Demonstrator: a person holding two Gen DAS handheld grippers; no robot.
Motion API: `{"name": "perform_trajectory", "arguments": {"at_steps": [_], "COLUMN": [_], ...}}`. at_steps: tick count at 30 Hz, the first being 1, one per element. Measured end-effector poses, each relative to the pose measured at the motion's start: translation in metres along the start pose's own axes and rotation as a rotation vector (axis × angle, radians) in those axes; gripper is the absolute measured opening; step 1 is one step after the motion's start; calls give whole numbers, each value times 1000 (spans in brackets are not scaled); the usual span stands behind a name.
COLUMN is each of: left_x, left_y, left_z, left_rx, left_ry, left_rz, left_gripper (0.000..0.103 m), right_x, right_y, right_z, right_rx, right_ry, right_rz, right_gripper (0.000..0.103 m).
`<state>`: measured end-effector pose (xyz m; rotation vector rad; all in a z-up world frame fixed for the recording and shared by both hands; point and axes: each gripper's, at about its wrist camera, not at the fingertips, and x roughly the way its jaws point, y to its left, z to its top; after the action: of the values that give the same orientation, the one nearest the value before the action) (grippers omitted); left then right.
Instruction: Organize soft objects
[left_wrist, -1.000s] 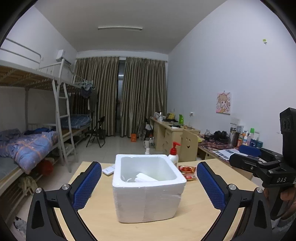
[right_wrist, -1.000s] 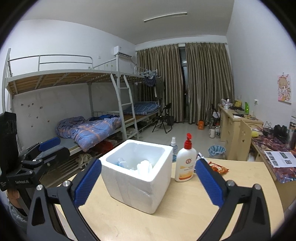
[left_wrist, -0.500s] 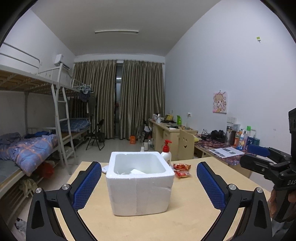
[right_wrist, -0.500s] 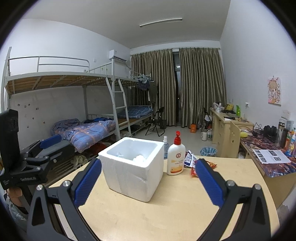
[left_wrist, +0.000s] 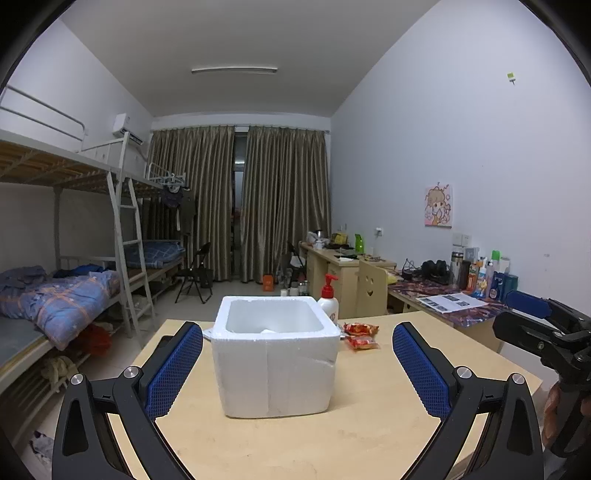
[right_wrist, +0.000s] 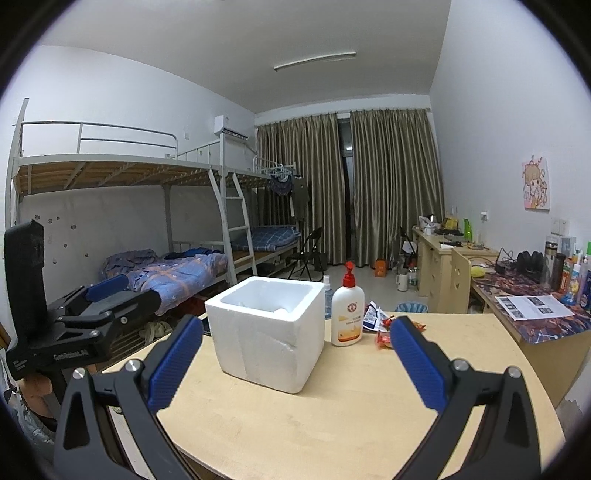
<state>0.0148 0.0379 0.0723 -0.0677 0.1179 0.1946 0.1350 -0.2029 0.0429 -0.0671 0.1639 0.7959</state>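
Note:
A white foam box (left_wrist: 275, 365) (right_wrist: 266, 343) stands on the wooden table (left_wrist: 295, 446) (right_wrist: 351, 428). Only a sliver of white material (left_wrist: 267, 331) shows over its rim; the rest of its contents is hidden. My left gripper (left_wrist: 296, 328) is open and empty, held back from the near side of the box. My right gripper (right_wrist: 297, 321) is also open and empty, short of the box's right corner. Each gripper appears in the other's view: the right gripper (left_wrist: 535, 328) at the right edge, the left gripper (right_wrist: 107, 295) at the left.
A white pump bottle with a red top (right_wrist: 347, 314) (left_wrist: 328, 299) stands right behind the box, with a small spray bottle (right_wrist: 325, 293) beside it. Red snack packets (left_wrist: 360, 334) (right_wrist: 384, 332) lie to the right. A cluttered desk (right_wrist: 535, 314) runs along the right wall, a bunk bed (right_wrist: 166, 266) along the left.
Both grippers have drawn back and sunk lower, so the box looks smaller and its inside is mostly hidden now. Both stayed open and empty.

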Motion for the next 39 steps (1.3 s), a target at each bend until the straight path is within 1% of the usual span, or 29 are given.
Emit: {"name": "perform_trajectory", "arguments": {"at_steps": [8, 16, 23, 29, 35, 39], "left_x": [-6, 1, 3, 1, -5, -11], "left_y": [-5, -10, -5, 0, 3, 0], "left_z": [-16, -28, -42, -55, -70, -73], "left_rx": [-2, -8, -30, -32, -39, -34], "left_ry": [6, 22, 22, 14, 16, 29], "left_rz": [1, -14, -19, -6, -3, -21], "left_gripper": [103, 103, 103, 103, 103, 103], "right_x": [-6, -10, -10, -12, -12, -17], "right_y": [4, -2, -2, -3, 3, 9], "right_z": [-14, -26, -40, -55, -62, -65], "right_rx": [0, 12, 34, 64, 69, 66], "right_ry": [-21, -25, -17, -21, 6, 20], "right_rz": [-5, 0, 8, 15, 4, -13], "right_gripper": [103, 103, 103, 103, 103, 103]}}
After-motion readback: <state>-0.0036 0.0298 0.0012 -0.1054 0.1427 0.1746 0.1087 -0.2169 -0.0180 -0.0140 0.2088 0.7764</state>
